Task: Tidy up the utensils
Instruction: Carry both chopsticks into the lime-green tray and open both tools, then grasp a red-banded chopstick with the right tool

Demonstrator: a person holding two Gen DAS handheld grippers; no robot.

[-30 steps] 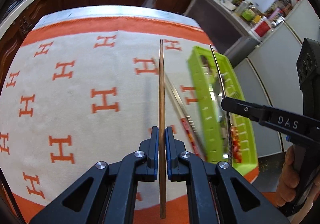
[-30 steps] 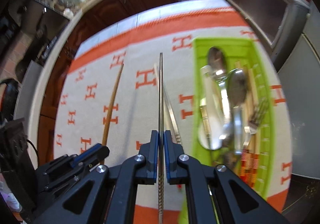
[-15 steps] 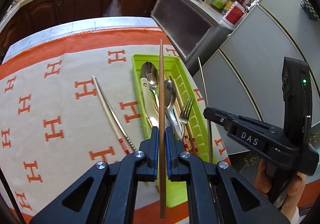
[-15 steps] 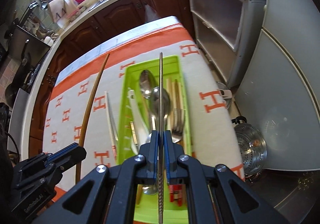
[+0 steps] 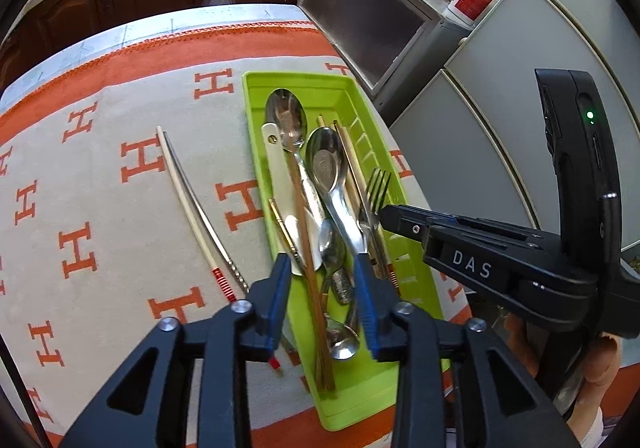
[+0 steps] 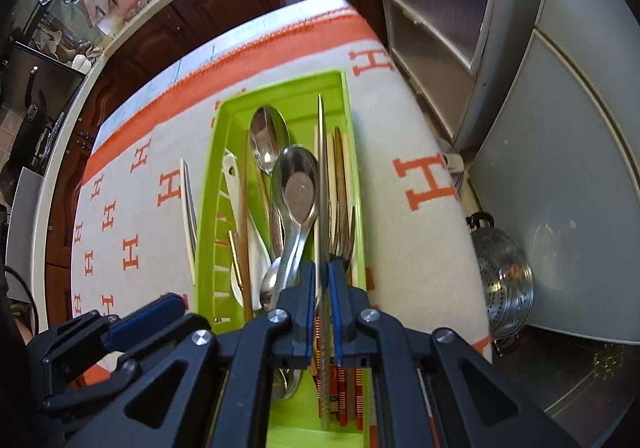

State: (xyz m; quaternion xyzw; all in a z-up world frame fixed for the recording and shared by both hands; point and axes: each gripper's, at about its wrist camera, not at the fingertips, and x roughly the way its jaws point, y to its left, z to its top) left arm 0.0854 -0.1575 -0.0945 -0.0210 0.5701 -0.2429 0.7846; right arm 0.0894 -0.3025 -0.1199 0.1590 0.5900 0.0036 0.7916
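My left gripper [image 5: 322, 302] hangs over the near end of the green tray [image 5: 256, 152], its fingers [image 5: 276, 288] spread wide with nothing between them. A brown wooden chopstick [image 5: 310, 276] lies in the tray below that gap, running lengthwise over the other cutlery and touching neither finger.

My right gripper [image 6: 322, 308] is pinched tight on a metal chopstick [image 6: 321, 168], the blue finger pads [image 6: 308, 300] pressing it from both sides. That chopstick points away along the tray's right side, above the fork [image 6: 342, 240] and the pale chopsticks lying there; I cannot tell whether its tip touches anything.

Further in, two large metal spoons [image 5: 326, 164] and a white spoon [image 5: 274, 164] fill the tray's middle. Left of the tray, a white chopstick with a red-banded end [image 5: 188, 204] and a thin metal one [image 5: 208, 220] rest side by side on the orange-lettered cloth [image 5: 100, 184] covering the counter.
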